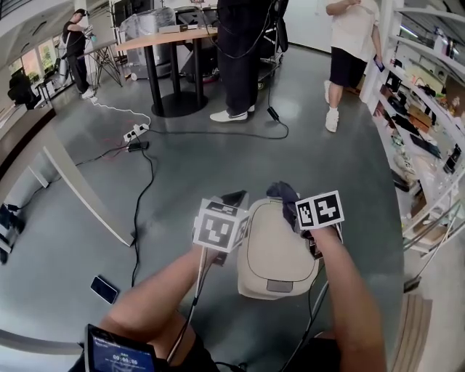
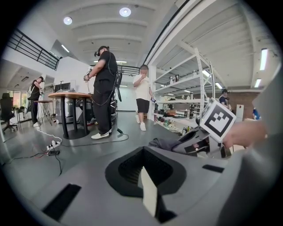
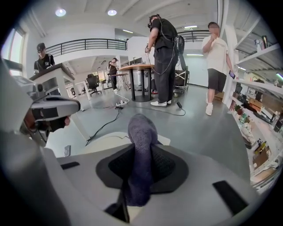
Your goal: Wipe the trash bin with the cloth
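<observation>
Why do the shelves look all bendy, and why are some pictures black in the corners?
Head view: the wide lens bows the shelves and floor, so straight edges curve. Left gripper view: the image is a circle, leaving black corners, and the ceiling lights glare white. Right gripper view: same black corners; the cloth looks huge because it sits right near the lens.

Left hand-held gripper (image 2: 148,190) clamped (right hand-held gripper (image 3: 135,183) likewise).

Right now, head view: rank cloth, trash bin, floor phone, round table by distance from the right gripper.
1. cloth, held in the right gripper's jaws.
2. trash bin, just beneath.
3. phone, on the floor at left.
4. table, far ahead, left.
</observation>
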A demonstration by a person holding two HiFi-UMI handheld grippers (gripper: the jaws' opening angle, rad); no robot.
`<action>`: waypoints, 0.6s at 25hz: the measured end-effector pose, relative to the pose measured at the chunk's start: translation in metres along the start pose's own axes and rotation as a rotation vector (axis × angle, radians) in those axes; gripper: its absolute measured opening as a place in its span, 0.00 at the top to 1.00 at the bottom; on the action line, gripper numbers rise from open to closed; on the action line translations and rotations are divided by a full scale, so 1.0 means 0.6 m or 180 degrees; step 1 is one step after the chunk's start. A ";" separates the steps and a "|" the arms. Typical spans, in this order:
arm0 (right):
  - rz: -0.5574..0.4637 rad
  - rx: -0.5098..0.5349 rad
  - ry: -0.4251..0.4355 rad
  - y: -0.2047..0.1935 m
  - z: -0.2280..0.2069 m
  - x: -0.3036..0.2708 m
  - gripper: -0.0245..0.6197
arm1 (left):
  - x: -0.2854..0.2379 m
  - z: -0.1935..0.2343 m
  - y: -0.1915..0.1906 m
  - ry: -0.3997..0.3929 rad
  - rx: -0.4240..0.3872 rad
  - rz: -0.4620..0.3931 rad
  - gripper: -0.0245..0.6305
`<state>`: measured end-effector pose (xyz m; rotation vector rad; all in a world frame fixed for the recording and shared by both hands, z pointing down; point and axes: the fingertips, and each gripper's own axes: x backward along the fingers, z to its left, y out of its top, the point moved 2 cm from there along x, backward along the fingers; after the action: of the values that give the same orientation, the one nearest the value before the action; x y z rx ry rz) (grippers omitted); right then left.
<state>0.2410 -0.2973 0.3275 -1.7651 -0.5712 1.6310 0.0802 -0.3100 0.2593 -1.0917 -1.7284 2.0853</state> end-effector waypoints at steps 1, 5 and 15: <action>0.0003 -0.0009 -0.0012 -0.002 -0.004 0.002 0.82 | -0.001 -0.001 -0.001 -0.0001 -0.0003 0.0005 0.97; 0.0012 -0.0049 -0.0064 -0.011 -0.022 0.008 0.82 | -0.006 -0.004 -0.003 -0.0006 -0.0010 0.0026 0.97; 0.0040 -0.0075 -0.0224 -0.028 -0.054 0.020 0.82 | -0.013 -0.014 -0.002 -0.0021 -0.0117 0.0012 0.97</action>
<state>0.2764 -0.2830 0.3313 -1.7372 -0.6153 1.7071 0.0907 -0.3083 0.2634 -1.1002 -1.7757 2.0695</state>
